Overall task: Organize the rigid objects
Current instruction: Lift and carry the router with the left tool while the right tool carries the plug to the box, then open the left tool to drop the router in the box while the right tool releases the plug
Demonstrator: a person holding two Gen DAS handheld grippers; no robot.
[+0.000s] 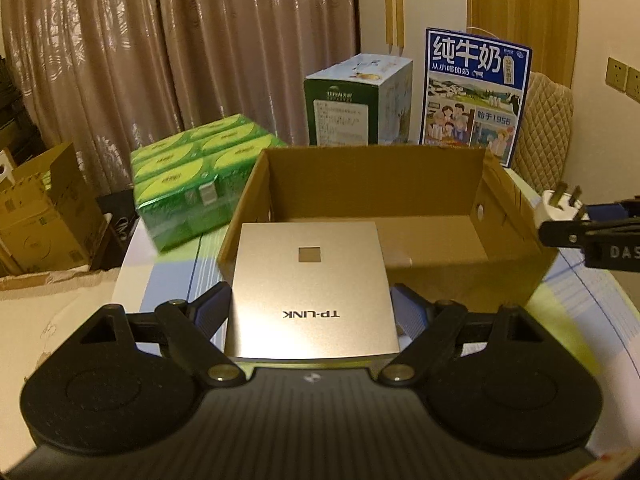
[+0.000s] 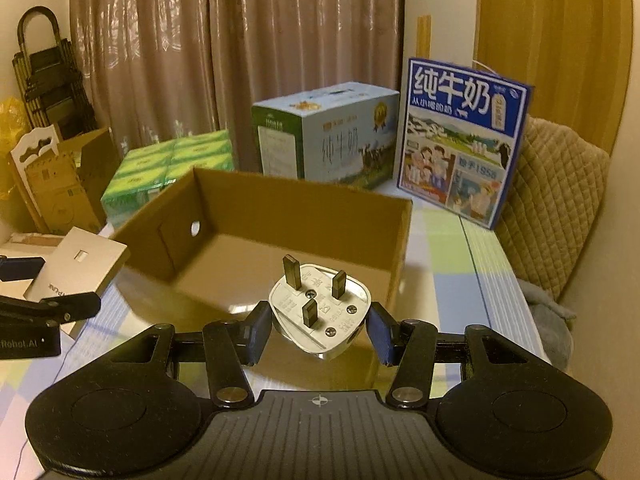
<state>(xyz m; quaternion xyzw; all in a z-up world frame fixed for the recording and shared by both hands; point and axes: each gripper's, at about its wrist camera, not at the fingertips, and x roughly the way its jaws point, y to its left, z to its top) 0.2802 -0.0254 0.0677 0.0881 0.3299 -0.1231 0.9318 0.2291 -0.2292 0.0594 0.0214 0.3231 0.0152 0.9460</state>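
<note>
gold-toned tp-link box in the left fingers, white plug in the right, both held above the tabletop at the open cardboard box.
left gripper (image 1: 310,300) fingers clamp the tp-link box (image 1: 310,280) by its side edges, its far end over the near wall of the cardboard box (image 1: 516,216); best kept level and lowered flat along the left wall. right gripper (image 2: 318,322) fingers pinch the plug (image 2: 318,312), prongs up, just short of the near rim; it likely needs lifting clear first. inside looks bare, but cartons crowd the tabletop's far edge.
</note>
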